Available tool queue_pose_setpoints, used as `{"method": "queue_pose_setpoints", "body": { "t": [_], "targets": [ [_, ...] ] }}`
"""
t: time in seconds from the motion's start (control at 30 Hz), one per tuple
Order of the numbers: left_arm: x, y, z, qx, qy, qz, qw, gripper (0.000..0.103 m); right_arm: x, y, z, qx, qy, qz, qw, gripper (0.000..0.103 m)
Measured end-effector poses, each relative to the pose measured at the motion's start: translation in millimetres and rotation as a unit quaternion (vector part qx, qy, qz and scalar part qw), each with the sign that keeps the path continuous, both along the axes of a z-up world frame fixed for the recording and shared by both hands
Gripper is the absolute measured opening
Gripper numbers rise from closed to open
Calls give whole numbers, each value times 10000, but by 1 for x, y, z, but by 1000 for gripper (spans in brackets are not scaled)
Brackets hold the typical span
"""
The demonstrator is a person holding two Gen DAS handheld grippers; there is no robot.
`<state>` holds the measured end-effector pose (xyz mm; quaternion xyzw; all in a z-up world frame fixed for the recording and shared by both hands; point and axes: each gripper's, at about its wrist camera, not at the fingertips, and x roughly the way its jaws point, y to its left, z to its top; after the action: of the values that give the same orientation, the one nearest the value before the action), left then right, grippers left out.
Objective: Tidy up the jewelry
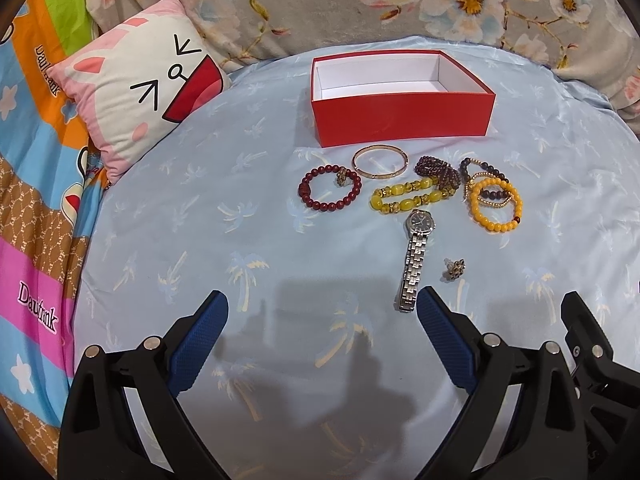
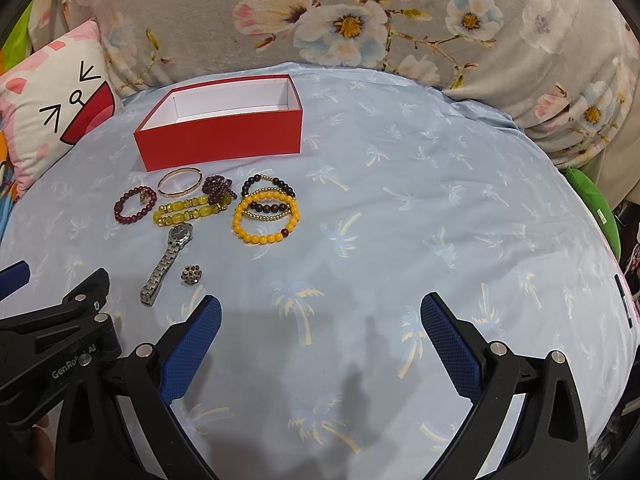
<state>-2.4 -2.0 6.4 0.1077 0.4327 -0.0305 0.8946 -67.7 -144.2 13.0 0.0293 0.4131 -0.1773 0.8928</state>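
An open red box (image 1: 402,114) with a white, empty inside stands on the blue bed sheet; it also shows in the right wrist view (image 2: 224,148). In front of it lie a dark red bead bracelet (image 1: 329,187), a gold bangle (image 1: 380,161), a yellow bead bracelet (image 1: 412,196), a purple bead bracelet (image 1: 436,170), an orange bead bracelet (image 1: 496,205) over dark beads, a silver watch (image 1: 416,258) and a small brooch (image 1: 454,269). My left gripper (image 1: 322,306) is open and empty, short of the watch strap. My right gripper (image 2: 320,310) is open and empty, right of the brooch (image 2: 191,274).
A cat-face pillow (image 1: 136,92) lies at the left of the box. A floral quilt (image 2: 360,20) runs along the back. A striped colourful blanket (image 1: 36,200) covers the left edge. A green object (image 2: 592,200) sits at the right edge of the bed.
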Motion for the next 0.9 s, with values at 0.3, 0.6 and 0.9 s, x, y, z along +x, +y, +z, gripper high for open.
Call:
{"method": "queue_pose_setpoints", "body": {
  "t": [0.3, 0.6, 0.9],
  "targets": [
    [-1, 1, -1, -86, -12, 16, 10000, 90, 0, 0, 0, 8, 0, 0, 10000, 96],
    [-4, -3, 1, 10, -104, 2, 9999, 90, 0, 0, 0, 3, 4, 0, 10000, 96],
    [-4, -4, 0, 14, -66, -9, 10000, 90, 0, 0, 0, 0, 5, 5, 10000, 96]
  ]
}}
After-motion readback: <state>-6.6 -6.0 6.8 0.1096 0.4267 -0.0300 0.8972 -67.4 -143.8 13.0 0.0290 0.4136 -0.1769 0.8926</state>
